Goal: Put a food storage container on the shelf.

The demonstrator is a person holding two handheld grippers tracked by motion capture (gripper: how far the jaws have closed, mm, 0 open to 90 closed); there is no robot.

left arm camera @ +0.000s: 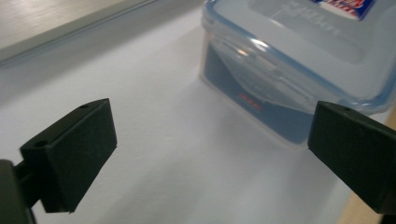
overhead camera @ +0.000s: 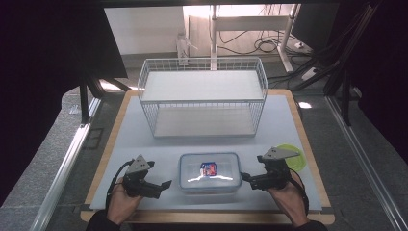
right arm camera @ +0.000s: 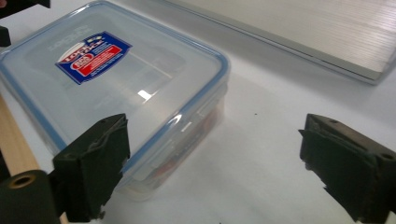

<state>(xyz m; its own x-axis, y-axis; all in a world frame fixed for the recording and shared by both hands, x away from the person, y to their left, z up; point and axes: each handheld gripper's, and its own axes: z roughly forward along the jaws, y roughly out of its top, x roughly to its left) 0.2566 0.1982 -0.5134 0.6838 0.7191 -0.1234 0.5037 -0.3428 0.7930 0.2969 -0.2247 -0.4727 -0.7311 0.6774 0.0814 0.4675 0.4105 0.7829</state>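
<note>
A pale mat covers the wooden counter (overhead camera: 115, 144), with dark curtains at both sides and cables on the floor behind it. At the far end of the counter stands a white wire rack (overhead camera: 202, 96) with two shelves, well beyond both tools. Near the front edge lies a clear plastic food box (overhead camera: 210, 172) with a blue-rimmed snap lid and a red and blue label on top; it sits flat on the mat between the two tools. The left hand-held gripper (overhead camera: 166, 184) is just off the box's left end, pointing at it; in the left gripper view its jaws stand wide apart with bare mat between them, the box (left arm camera: 299, 60) lying ahead and toward the right-hand jaw, not touched by either pad. The right hand-held gripper (overhead camera: 244, 176) is at the box's right end, pointing inward; in the right gripper view its jaws are also spread wide, the box's corner (right arm camera: 116, 88) lying beside and behind the left-hand jaw with mat in the gap, so nothing is gripped. Both tools are released. A lime-green round lid or dish (overhead camera: 294, 156) lies on the mat just beyond the right hand-held gripper, partly hidden by its grey plate.
</note>
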